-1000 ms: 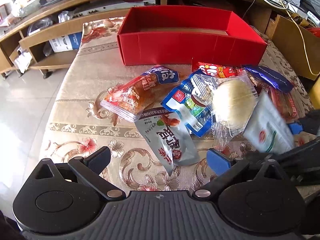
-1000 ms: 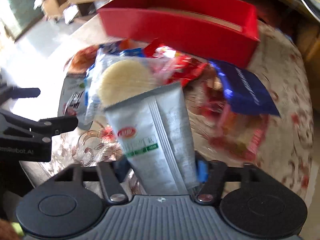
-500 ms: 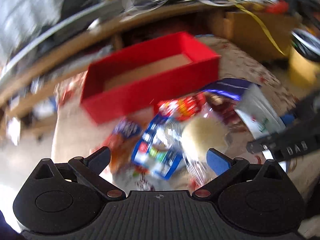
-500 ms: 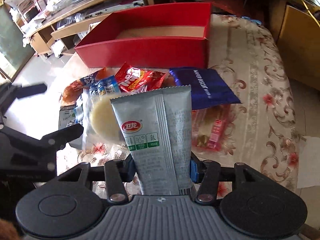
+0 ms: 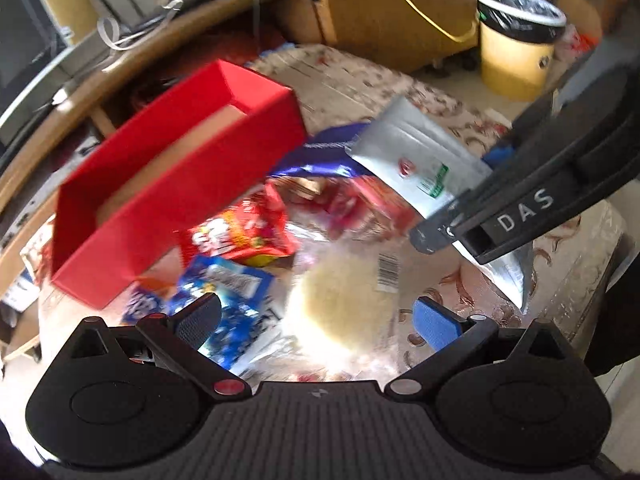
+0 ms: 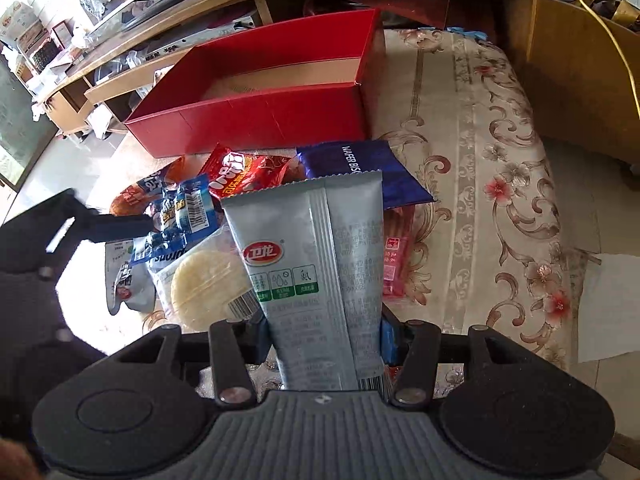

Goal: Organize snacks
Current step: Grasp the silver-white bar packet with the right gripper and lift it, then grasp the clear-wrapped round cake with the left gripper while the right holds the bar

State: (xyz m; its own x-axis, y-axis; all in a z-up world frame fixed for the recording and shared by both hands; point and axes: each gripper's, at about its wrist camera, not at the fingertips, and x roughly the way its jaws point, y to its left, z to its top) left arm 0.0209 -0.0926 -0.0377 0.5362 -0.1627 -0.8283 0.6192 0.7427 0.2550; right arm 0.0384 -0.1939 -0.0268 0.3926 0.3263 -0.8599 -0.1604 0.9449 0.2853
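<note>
Silver snack pouch (image 6: 316, 280) pinched upright between the blue pads of the right hand-held gripper (image 6: 324, 340), lifted above the pile, top edge pointing toward the red box (image 6: 260, 120). Box open and apparently empty, sitting at the far side of the floral worktop (image 6: 480, 160), just beyond the remaining snacks: red packet (image 6: 240, 176), dark blue wafer pack (image 6: 360, 168), blue-and-white packet (image 6: 184, 208), clear-wrapped round cake (image 6: 204, 284). Left hand-held gripper (image 5: 320, 320) spread wide, nothing between the pads, hovering over the round cake. Likely step: carry the pouch over the near wall and lay it flat inside. Best done by clearing the rim fully before lowering, keeping the pinch firm since the foil looks slippery, placing it against one end to leave room. Worth keeping the two grippers apart, being close over the pile.
</note>
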